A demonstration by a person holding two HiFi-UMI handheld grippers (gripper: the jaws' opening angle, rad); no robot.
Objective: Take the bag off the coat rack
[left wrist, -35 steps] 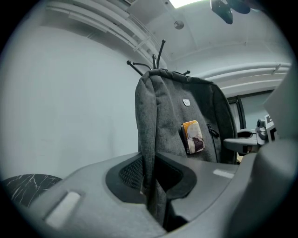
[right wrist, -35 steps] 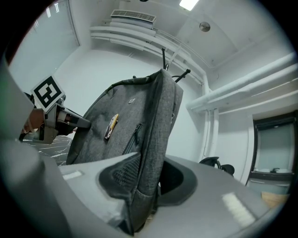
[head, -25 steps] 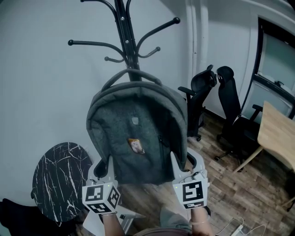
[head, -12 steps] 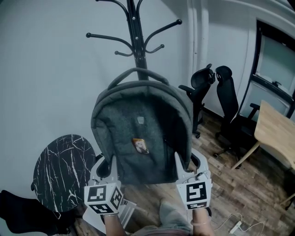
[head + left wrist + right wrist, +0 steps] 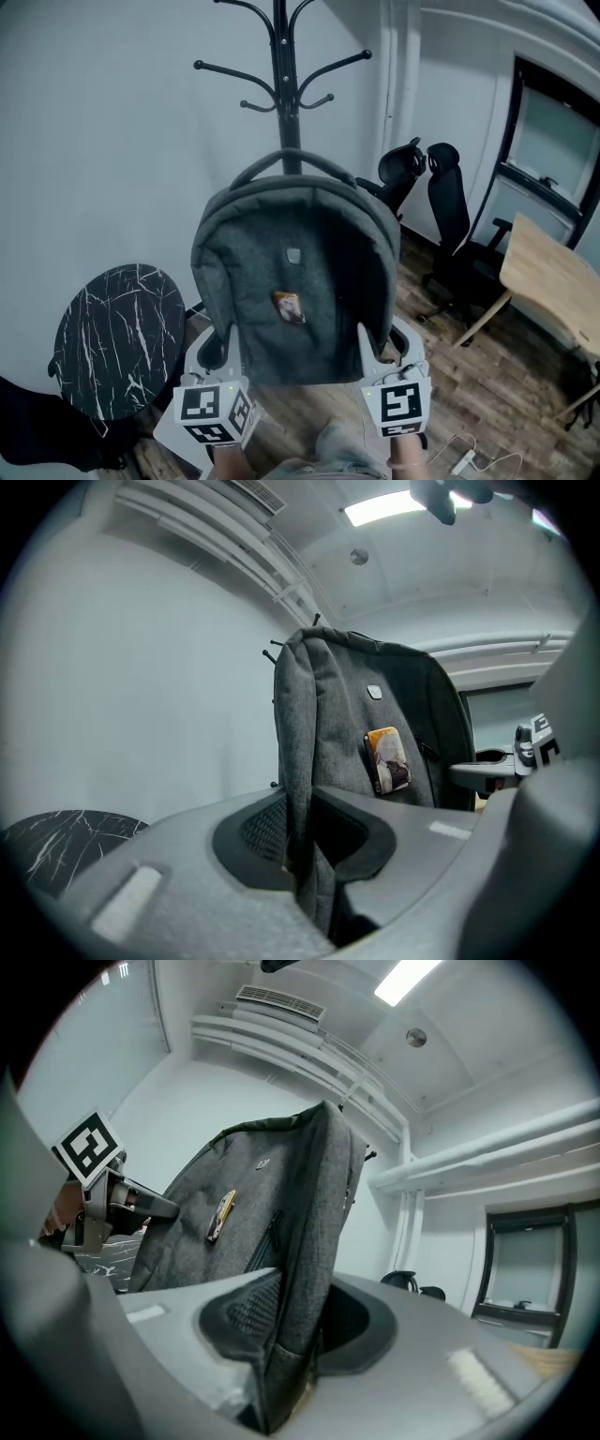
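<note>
Since 1 second ago the bag has come away from the coat rack: in the head view the gap between its handle and the hooks is wider now, and both tools have drawn back with it.

The left tool [image 5: 302, 846] is closed on the lower left edge of the bag [image 5: 291, 281], with grey fabric pinched between its jaws. The right tool [image 5: 298, 1326] grips the lower right edge in the same way, on a thicker fold. The bag stands upright between the 2 tools, in the air in front of the coat rack [image 5: 281, 66]. Its handle [image 5: 291, 157] is below the hooks [image 5: 220, 67] and seems free of them.

I think the danger is in the grip. The bag is held only low down, by 2 edges of soft cloth, so the top can fall forward or backward, or the cloth can slide out. The straps at the back are hidden, and 1 of them could still catch on the rack.
</note>
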